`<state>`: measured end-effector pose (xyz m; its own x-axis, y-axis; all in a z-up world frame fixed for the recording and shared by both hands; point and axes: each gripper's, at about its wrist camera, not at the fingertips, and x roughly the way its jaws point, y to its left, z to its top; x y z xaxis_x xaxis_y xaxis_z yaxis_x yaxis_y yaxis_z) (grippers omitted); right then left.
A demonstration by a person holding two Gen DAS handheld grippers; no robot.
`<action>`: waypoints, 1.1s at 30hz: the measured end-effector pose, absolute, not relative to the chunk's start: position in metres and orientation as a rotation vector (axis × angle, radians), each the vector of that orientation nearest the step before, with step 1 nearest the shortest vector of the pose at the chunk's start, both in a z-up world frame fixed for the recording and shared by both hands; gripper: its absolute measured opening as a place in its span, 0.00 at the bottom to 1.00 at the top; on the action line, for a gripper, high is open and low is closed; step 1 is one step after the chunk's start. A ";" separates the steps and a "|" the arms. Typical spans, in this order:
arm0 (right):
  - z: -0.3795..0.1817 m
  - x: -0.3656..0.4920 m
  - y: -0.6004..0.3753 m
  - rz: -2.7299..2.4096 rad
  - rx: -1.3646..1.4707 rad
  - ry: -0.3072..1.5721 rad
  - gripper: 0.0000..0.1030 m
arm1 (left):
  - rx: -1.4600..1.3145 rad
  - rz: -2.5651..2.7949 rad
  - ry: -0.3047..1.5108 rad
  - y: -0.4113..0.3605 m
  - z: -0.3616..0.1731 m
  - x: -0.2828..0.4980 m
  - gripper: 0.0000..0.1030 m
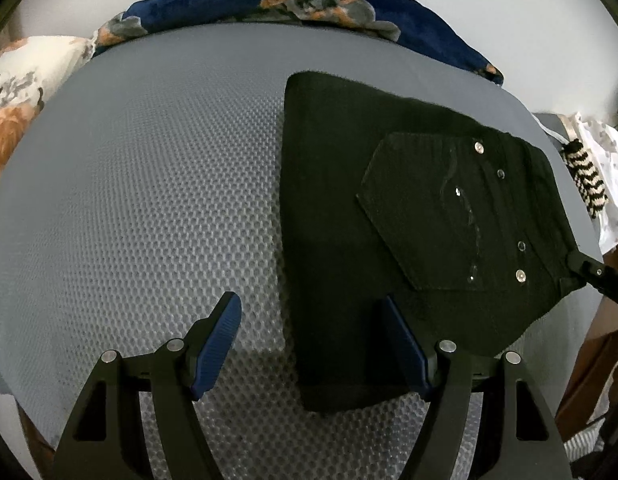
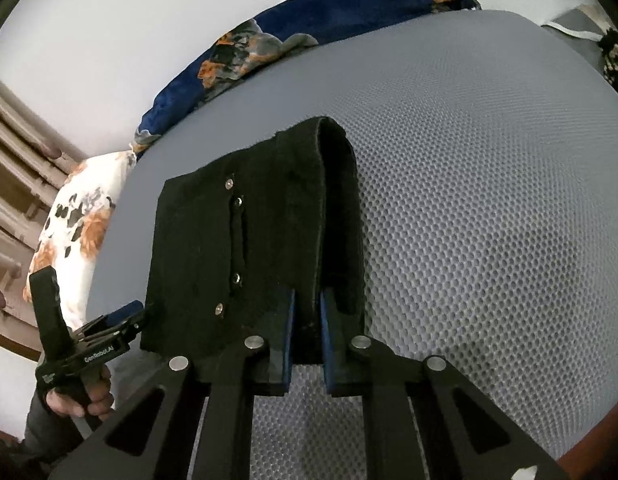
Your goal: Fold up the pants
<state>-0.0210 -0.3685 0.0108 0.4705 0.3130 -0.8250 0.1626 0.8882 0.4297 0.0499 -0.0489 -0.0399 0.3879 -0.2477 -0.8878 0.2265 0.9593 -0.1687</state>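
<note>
Pants (image 1: 409,208) folded on the mat (image 1: 149,200), long axis running away; right gripper (image 2: 307,320) clamped on the near waistband edge, left gripper (image 1: 309,340) spread wide, straddling the near left edge, gripping nothing.

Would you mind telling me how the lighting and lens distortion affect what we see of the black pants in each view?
Left wrist: fisheye bows the grey mesh mattress; black pants lose detail, only rivets glint. Right wrist: pants nearly featureless.
</note>
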 end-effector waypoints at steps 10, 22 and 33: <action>0.005 -0.016 -0.372 0.089 0.523 1.110 0.10 | -0.017 -0.285 1.139 -0.053 -0.046 0.049 0.75; 0.017 -0.014 -0.375 0.076 0.499 1.101 0.23 | 0.006 -0.274 1.109 -0.056 -0.040 0.044 0.75; 0.006 0.016 -0.390 0.153 0.554 1.156 0.52 | -0.111 -0.297 1.133 -0.033 -0.036 0.071 0.75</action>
